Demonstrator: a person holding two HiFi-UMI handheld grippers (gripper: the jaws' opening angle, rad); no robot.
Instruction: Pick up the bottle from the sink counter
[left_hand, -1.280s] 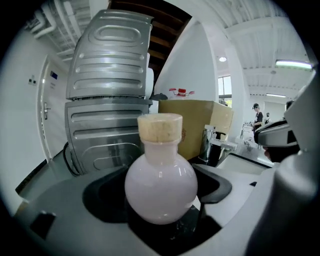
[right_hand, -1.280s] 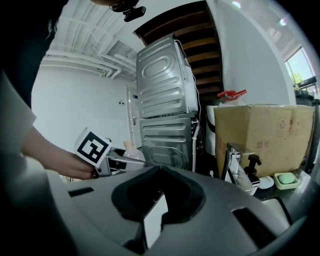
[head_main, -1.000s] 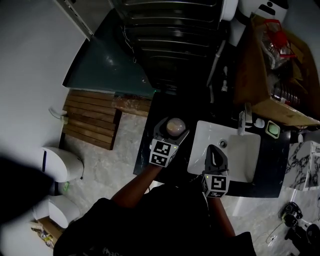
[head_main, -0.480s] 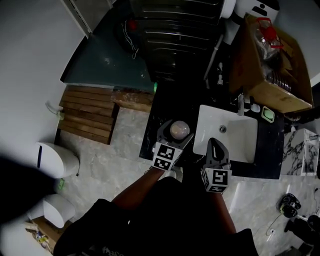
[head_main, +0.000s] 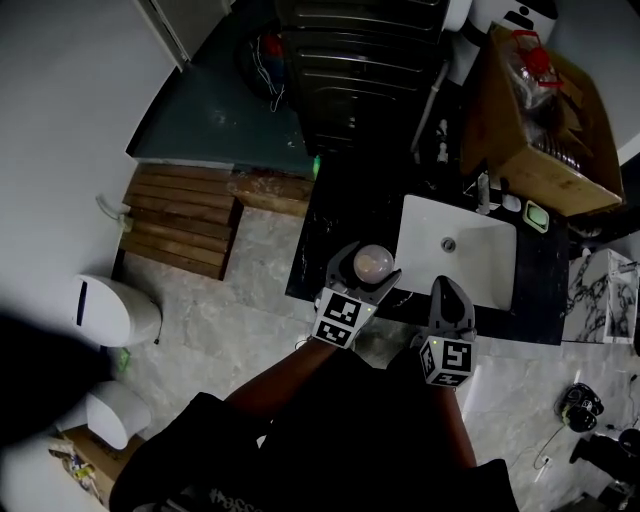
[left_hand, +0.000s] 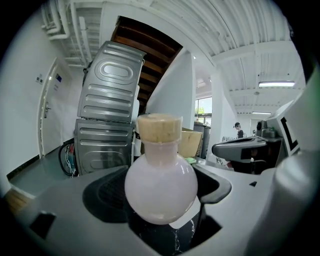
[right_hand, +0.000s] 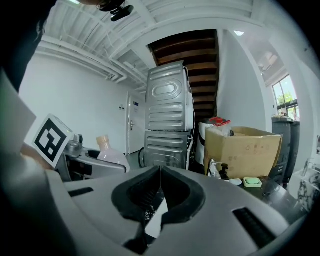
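Pale pink with a cork stopper, the round flask bottle (left_hand: 161, 185) is clamped at its belly between the fingers of your left gripper (head_main: 368, 264). You hold it over the front edge of the black marble worktop (head_main: 330, 235), beside the sink (head_main: 470, 265). It looks lifted clear, so the pick seems all but done. Your right gripper (right_hand: 159, 175) has its fingers pressed together on nothing. Since a second ago, both grippers have drawn back toward you.

bottle (left_hand: 160, 185) pale pink | stopper (left_hand: 159, 128) tan | sink (head_main: 462, 272) white | counter (head_main: 340, 228) black
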